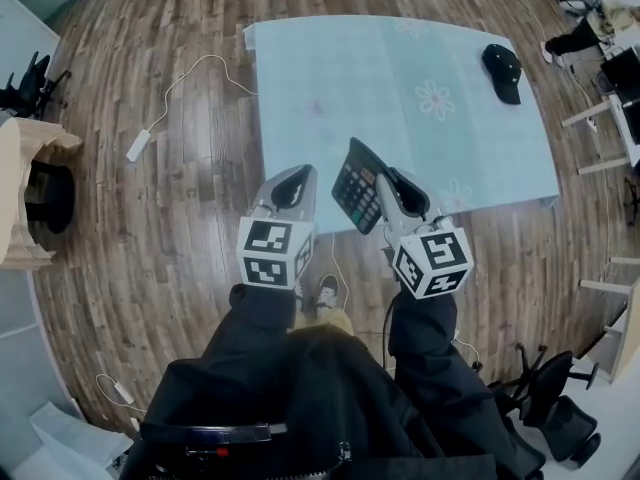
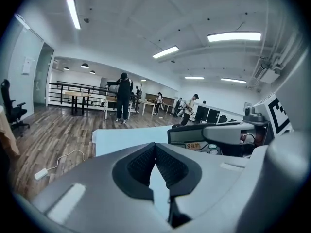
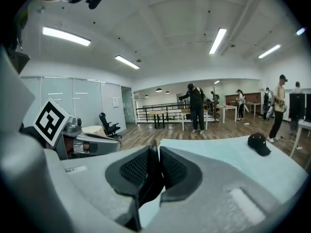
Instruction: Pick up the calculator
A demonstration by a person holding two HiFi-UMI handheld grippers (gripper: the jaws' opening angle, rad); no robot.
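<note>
Obs.: the black, flat plastic desk calculator with rows of pale keys [image 1: 357,186] is off the pale blue-green cloth-covered table [image 1: 400,58]. It hangs tilted, keys facing the person's left, above the table's near edge.

Right gripper [image 1: 388,183]: jaws pinching the calculator by one long edge. The right gripper view shows the thin dark casing clamped edge-on between the ribbed pads.

Left gripper [image 1: 296,182]: jaws pressed together, nothing between them. It hangs beside the calculator, not touching it, over the floor just off the table's near edge.

Also present: black cap [image 1: 502,68] at the table's far right corner, well apart from both grippers.

Handling, judged:
- Light, rigid shell that should not flex under the pads.
- Smooth plastic, and the edge grip sits off-centre, so it may pivot or slide if swung.
- Keys and display are the delicate parts; keep the pads on the bare casing rim.
- A hold nearer mid-length would balance better.
</note>
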